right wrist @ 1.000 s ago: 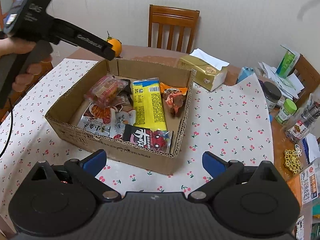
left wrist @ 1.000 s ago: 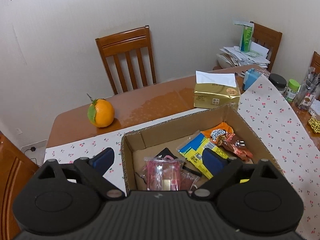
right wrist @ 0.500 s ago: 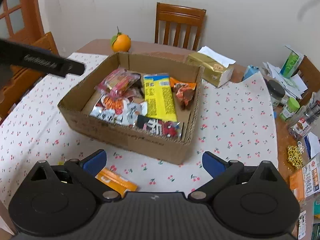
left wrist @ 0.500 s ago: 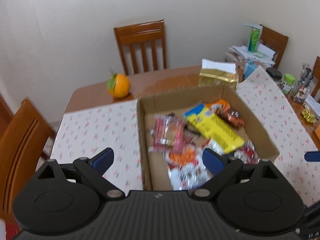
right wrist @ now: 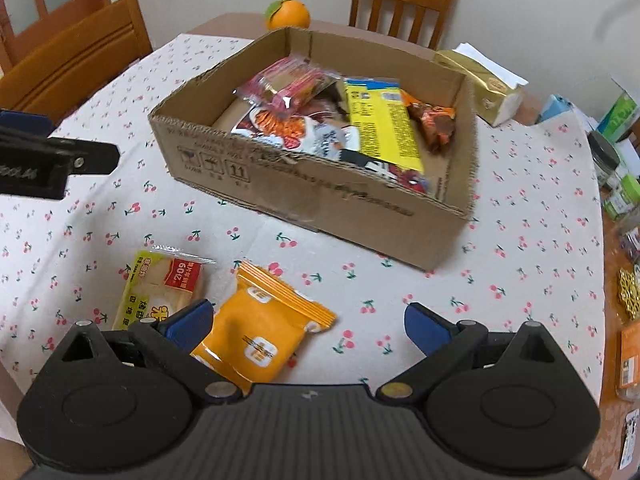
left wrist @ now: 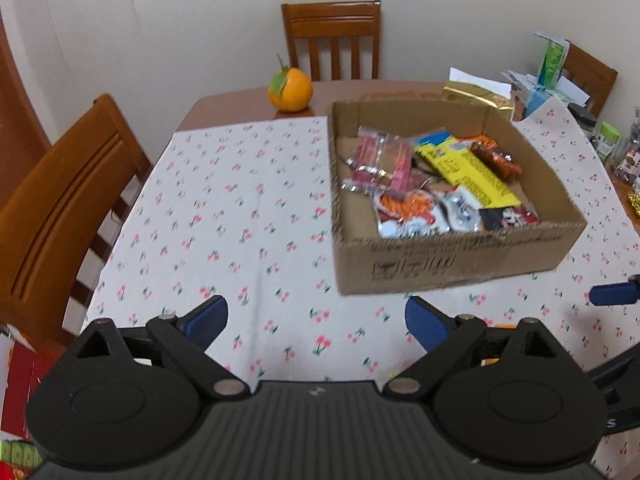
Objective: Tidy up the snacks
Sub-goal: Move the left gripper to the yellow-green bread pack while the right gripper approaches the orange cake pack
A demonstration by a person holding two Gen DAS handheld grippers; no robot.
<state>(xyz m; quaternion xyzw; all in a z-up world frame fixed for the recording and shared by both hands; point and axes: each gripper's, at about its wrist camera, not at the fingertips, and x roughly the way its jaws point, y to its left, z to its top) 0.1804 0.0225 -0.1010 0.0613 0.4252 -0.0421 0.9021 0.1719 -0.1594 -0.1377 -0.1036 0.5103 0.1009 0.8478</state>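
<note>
A cherry-print cloth [left wrist: 240,216] covers the bench [left wrist: 240,98], with three wooden chairs around it in a cream-walled room. One cardboard box [right wrist: 320,196] near the far edge holds perhaps eight snack packets. Two packets, yellow [right wrist: 160,292] and orange [right wrist: 260,332], lie by the near edge. Both grippers, left [left wrist: 316,322] and right [right wrist: 306,320], hover with fingers apart, empty.

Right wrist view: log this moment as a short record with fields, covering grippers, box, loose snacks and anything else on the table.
left gripper: open, empty, above the tablecloth
right gripper: open, empty, over the loose packets
cardboard box: open-topped, holds several snack packets
yellow packet: inside the box
orange packet: on the cloth, outside the box
bread packet: on the cloth, left of the orange packet
orange fruit: on bare table behind the box
tissue pack: beside the box's far right corner
</note>
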